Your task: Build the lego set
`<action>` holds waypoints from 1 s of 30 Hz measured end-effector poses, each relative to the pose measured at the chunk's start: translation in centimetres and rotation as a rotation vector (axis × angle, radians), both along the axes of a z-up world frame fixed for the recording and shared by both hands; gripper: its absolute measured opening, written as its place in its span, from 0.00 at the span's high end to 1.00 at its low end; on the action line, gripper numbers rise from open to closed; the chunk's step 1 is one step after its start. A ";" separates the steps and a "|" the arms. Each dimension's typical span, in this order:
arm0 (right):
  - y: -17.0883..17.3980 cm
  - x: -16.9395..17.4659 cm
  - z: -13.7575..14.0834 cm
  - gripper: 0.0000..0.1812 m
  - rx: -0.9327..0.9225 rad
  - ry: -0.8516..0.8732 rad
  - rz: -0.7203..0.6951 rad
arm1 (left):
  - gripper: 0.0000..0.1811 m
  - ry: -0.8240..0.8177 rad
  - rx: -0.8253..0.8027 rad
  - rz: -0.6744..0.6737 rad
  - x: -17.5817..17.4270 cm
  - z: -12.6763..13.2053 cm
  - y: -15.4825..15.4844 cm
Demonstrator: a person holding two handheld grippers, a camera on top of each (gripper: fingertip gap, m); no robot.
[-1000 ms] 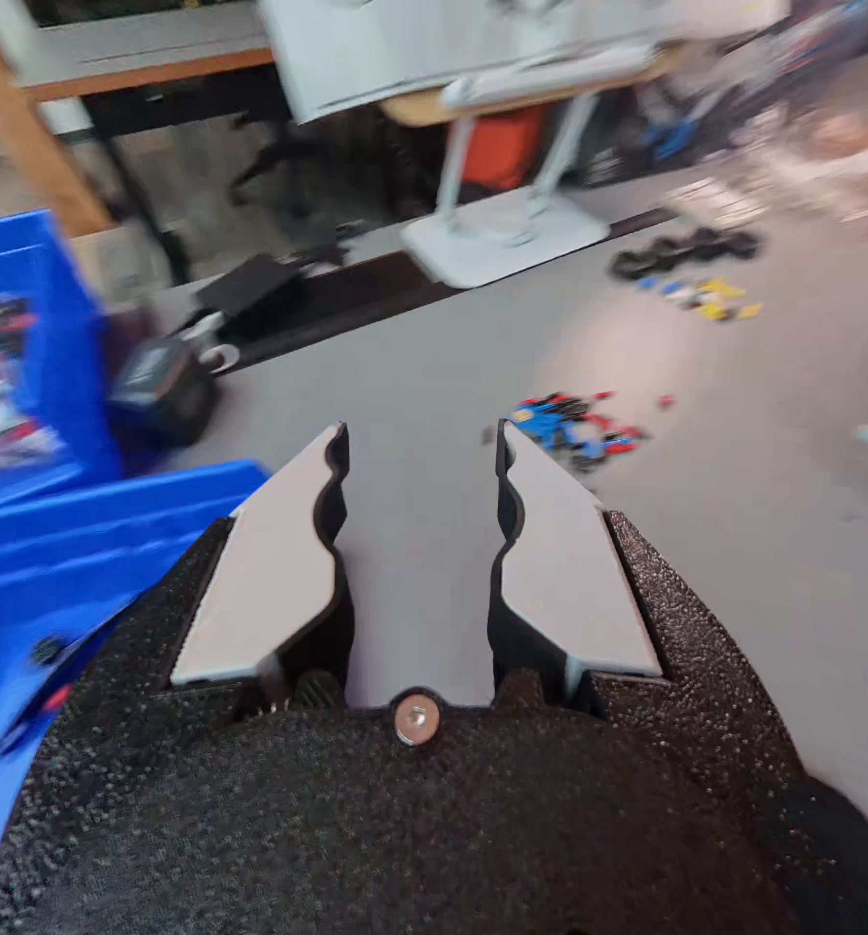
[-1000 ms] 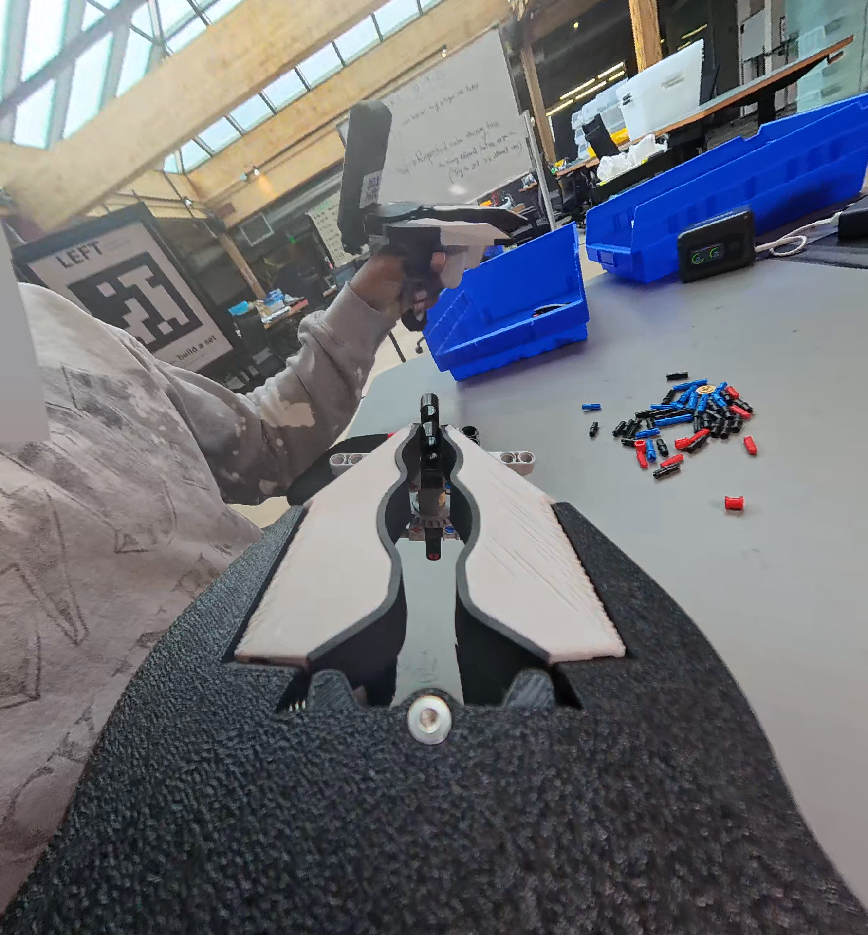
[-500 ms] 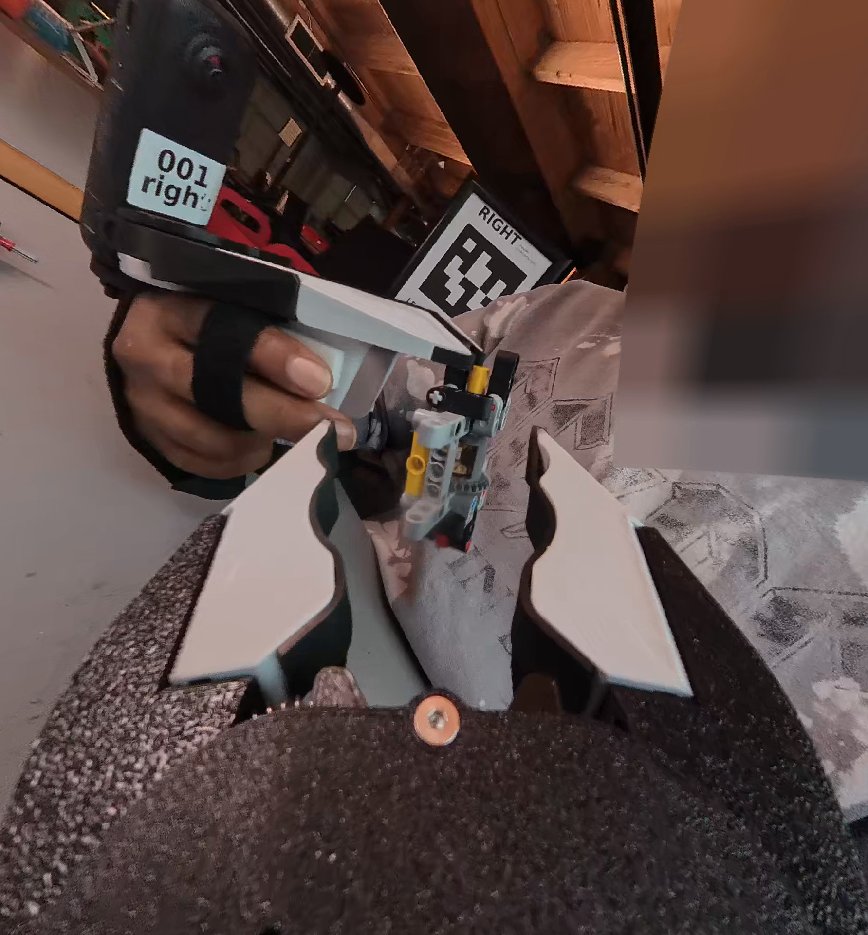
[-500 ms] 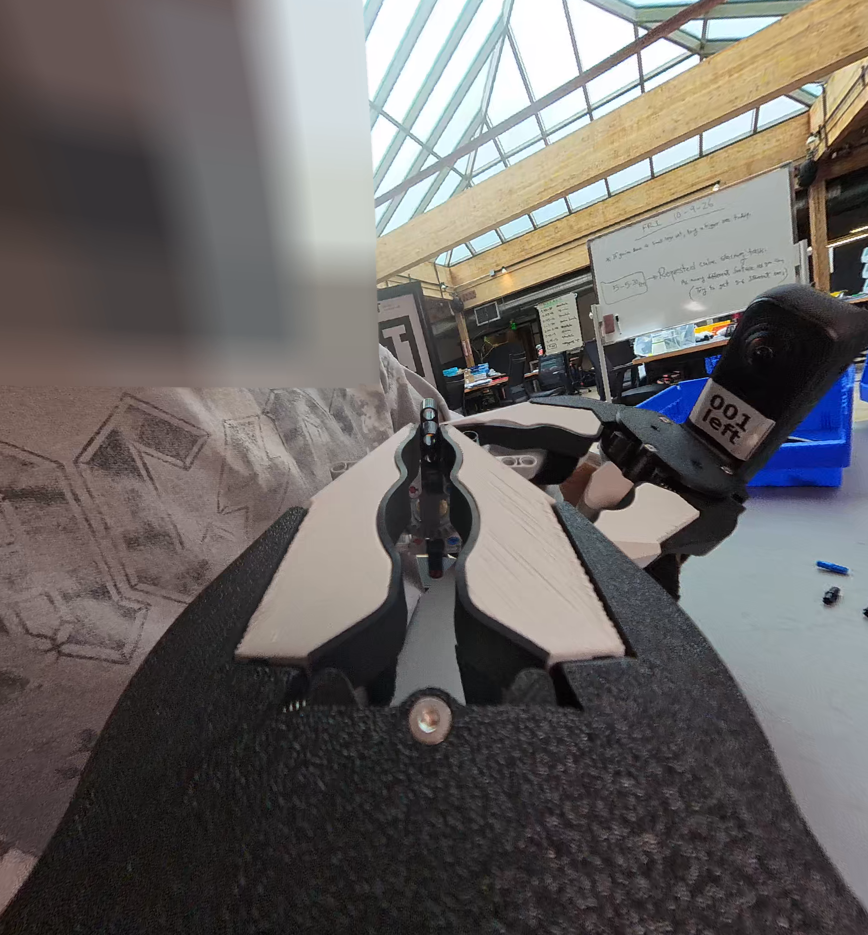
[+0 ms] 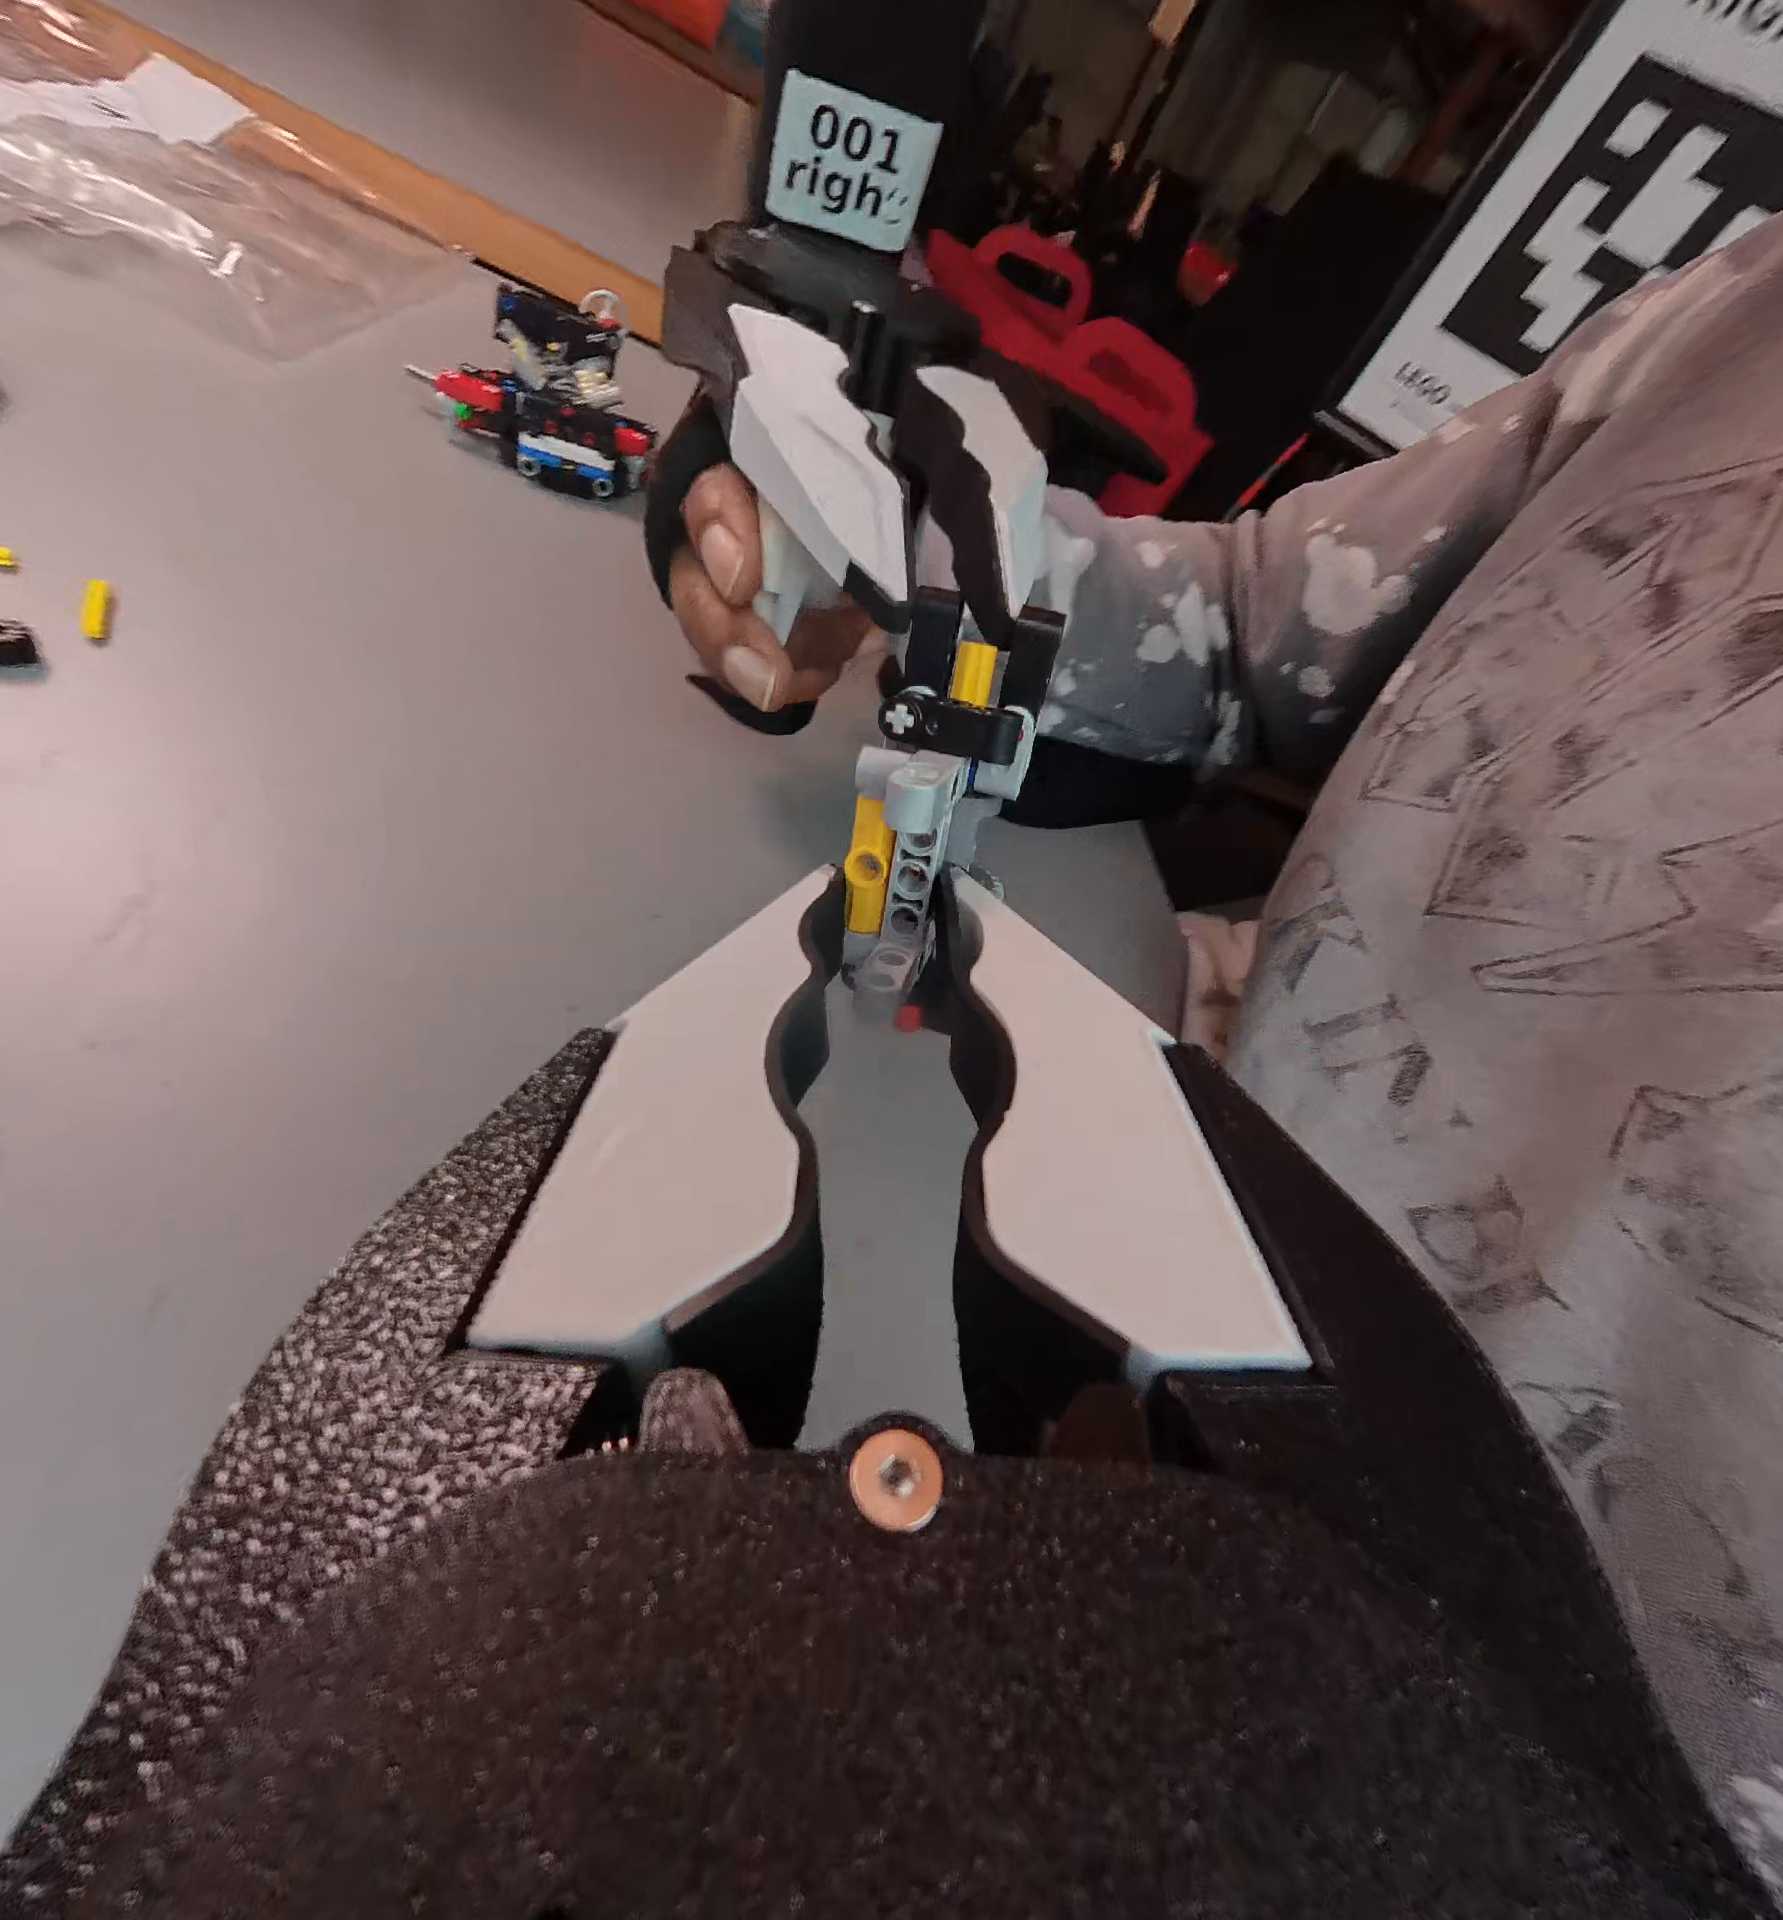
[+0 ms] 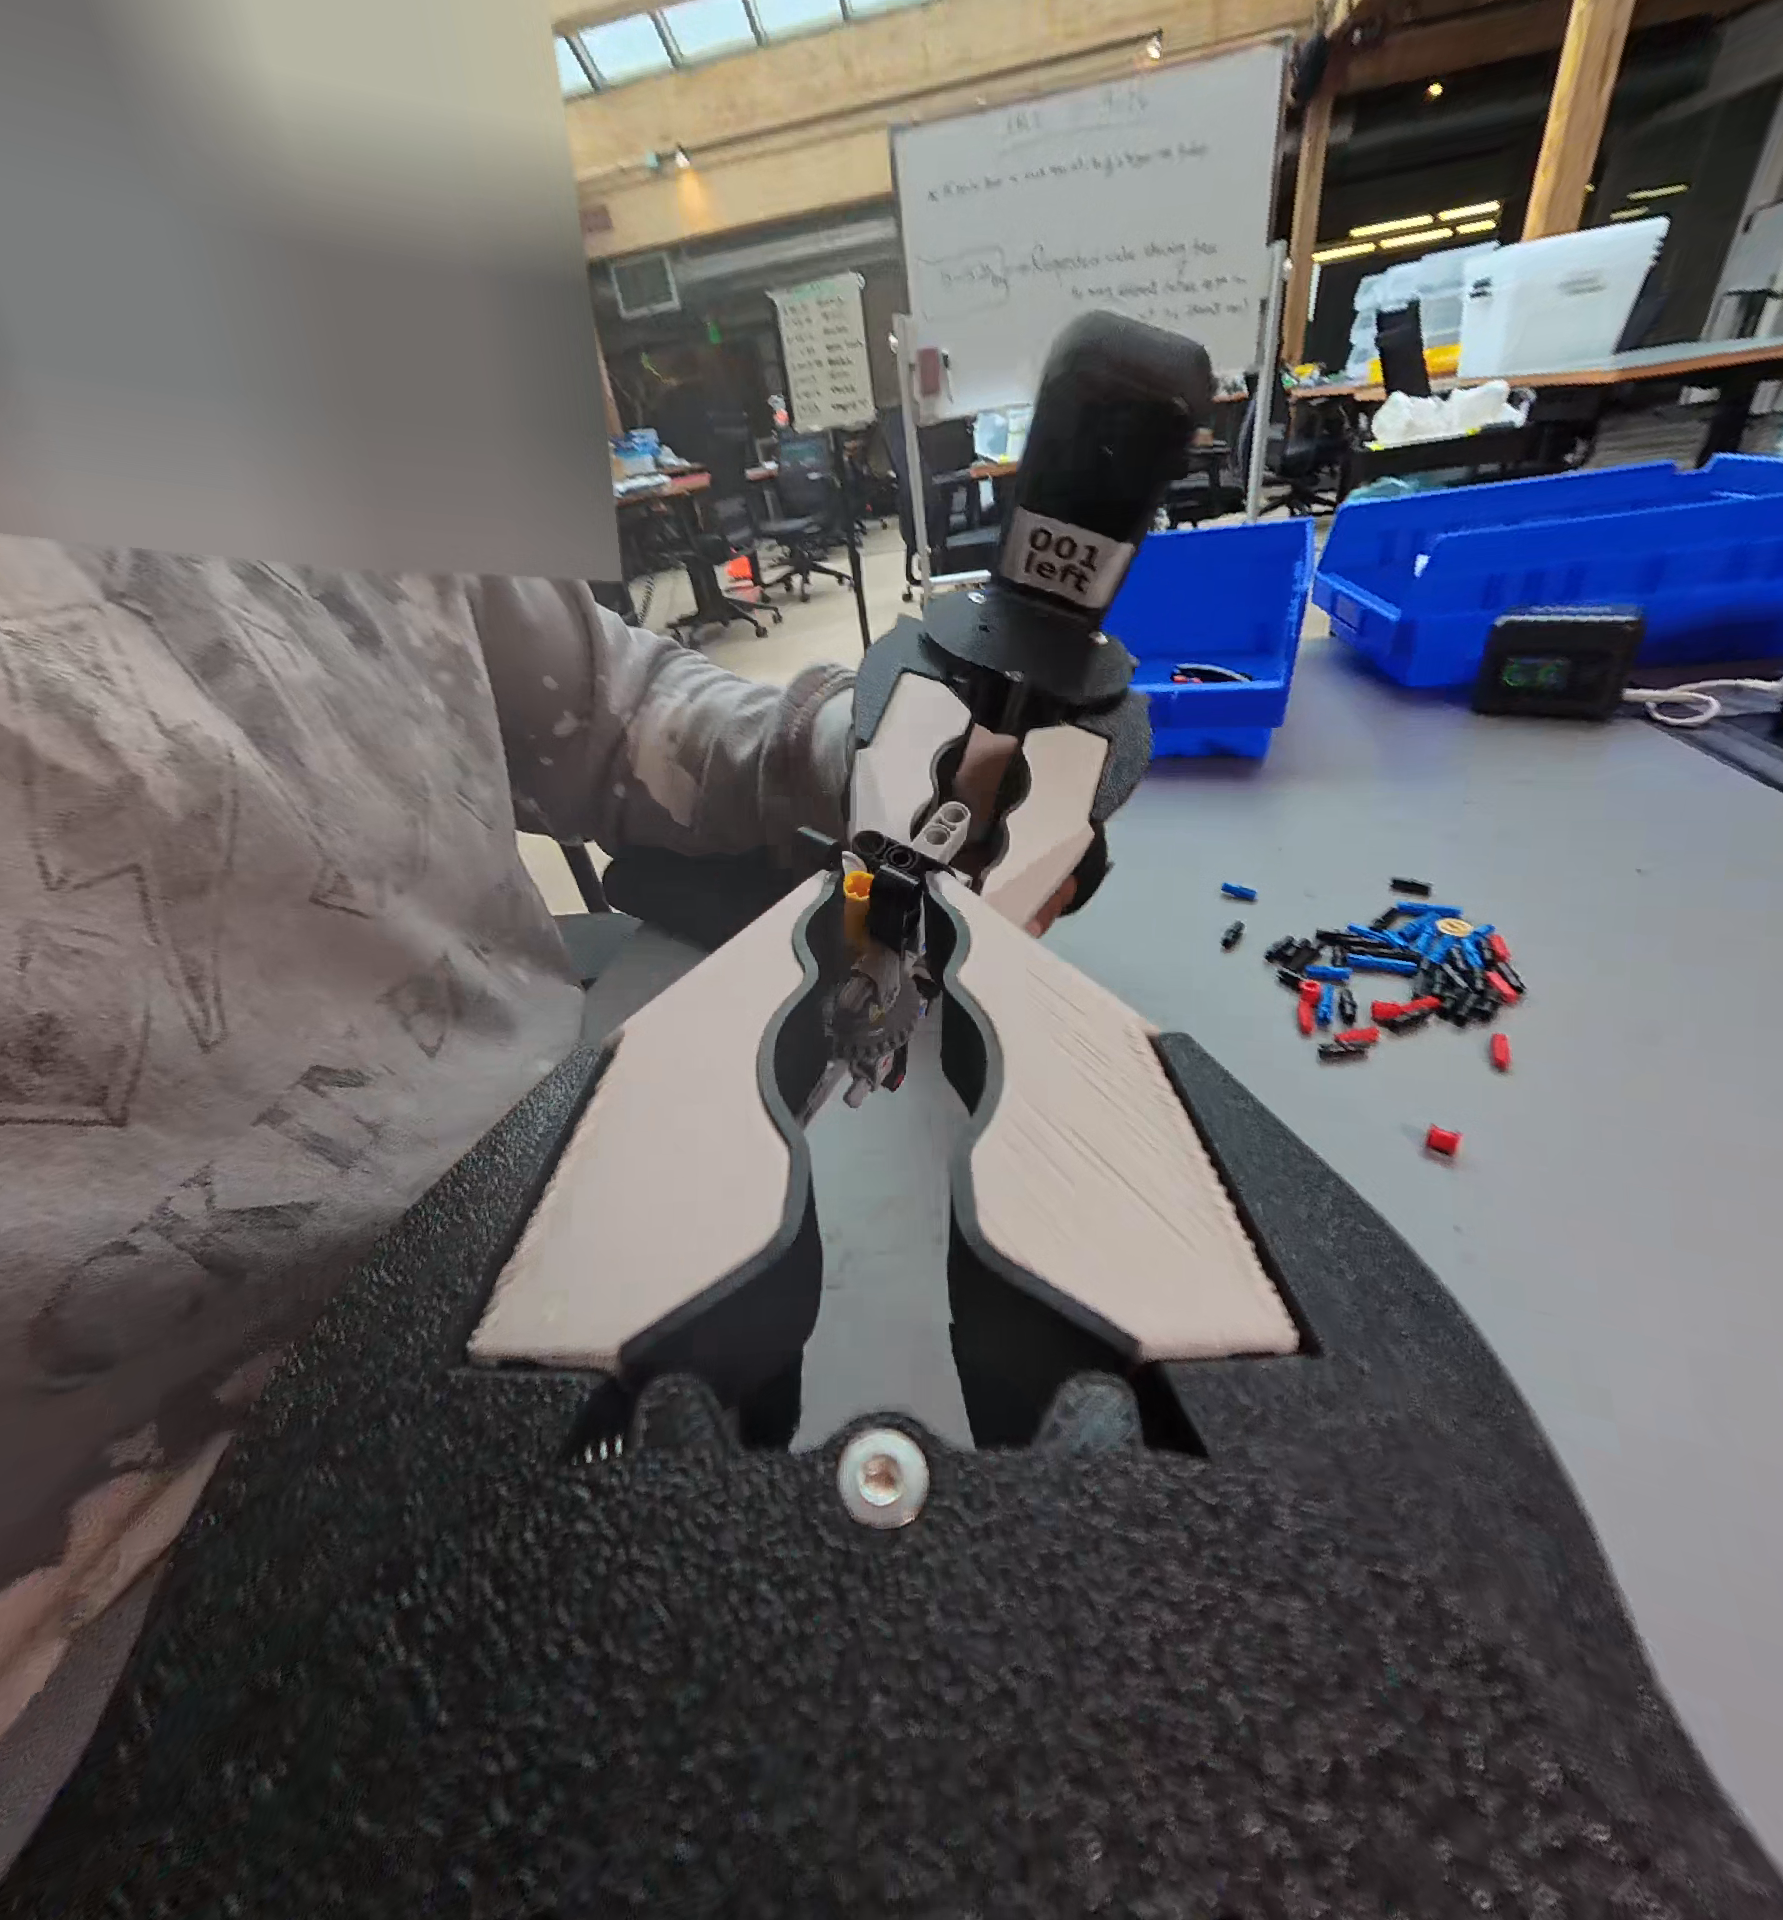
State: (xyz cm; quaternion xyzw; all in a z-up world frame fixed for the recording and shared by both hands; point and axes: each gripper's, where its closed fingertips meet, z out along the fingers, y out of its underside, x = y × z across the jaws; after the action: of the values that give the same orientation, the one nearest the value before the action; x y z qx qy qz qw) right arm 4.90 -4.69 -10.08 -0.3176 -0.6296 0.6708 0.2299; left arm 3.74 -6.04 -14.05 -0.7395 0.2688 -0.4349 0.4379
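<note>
A small lego assembly (image 5: 908, 821) of grey, yellow and black beams with a gear is held in the air between both grippers, over the grey table's (image 5: 347, 831) near edge. My left gripper (image 5: 892, 878) is shut on its lower grey and yellow end. My right gripper (image 5: 954, 623) comes from the opposite side and is shut on its black upper end. In the right wrist view, the assembly (image 6: 882, 977) sits between my right gripper's (image 6: 874, 888) tips, with the left gripper (image 6: 944, 847) just beyond it.
A partly built lego model (image 5: 554, 416), a clear plastic bag (image 5: 139, 208) and loose yellow pieces (image 5: 92, 608) lie on the table. A pile of blue, black and red pins (image 6: 1406, 971), blue bins (image 6: 1593, 561) and a black device (image 6: 1552, 675) lie on the other side. The person's torso (image 6: 191, 883) is close. My hands' fingertips stand some 5 centimetres from each other.
My left gripper swung from over the table to face the right gripper and closed on the assembly's lower end. The right gripper stayed shut on the assembly and turned towards the table.
</note>
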 end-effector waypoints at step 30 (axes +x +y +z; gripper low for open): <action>-0.6 -3.4 -5.4 0.87 0.556 -0.197 -0.199 | 0.80 0.508 0.203 0.158 -2.4 -3.6 1.3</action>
State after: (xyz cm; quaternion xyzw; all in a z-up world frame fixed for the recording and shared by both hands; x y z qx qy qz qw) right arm 1.53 -5.32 -15.45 -0.3660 -0.7740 0.4131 0.3104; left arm 1.32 -4.73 -17.65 -0.7958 0.3536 -0.1709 0.4610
